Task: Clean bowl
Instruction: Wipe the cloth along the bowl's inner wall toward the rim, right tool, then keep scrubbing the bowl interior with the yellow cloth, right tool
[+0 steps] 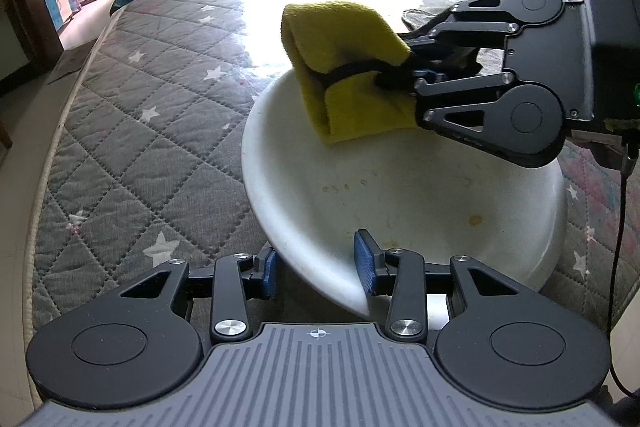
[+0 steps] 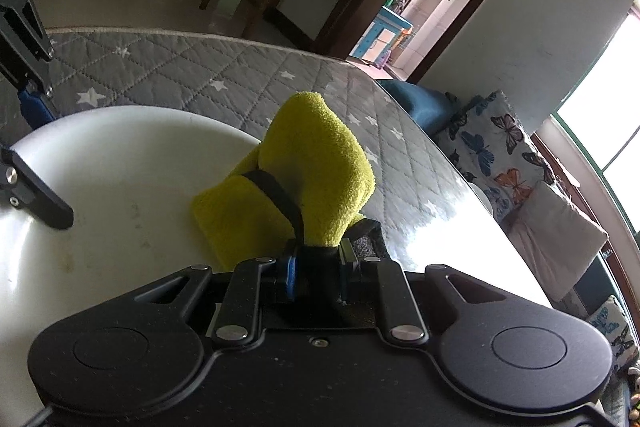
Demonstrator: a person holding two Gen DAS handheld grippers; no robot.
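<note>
While yellow-brown stains (image 1: 475, 219) remain inside round white bowl (image 1: 304, 187), wiping unfinished: my right gripper (image 1: 394, 69) clamped on folded yellow terry cloth (image 1: 344, 67), left gripper (image 1: 320, 267) spread astride near rim.

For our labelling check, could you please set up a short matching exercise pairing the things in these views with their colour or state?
Things:
1. bowl
2. cloth
3. left tool
4. table cover

States:
A. grey, quilted, with white stars
B. yellow, folded, clamped in the right tool
C. open, straddling the near rim
D. white, with small brownish spots inside

Pairs: 1-D, 2-B, 3-C, 4-A
</note>
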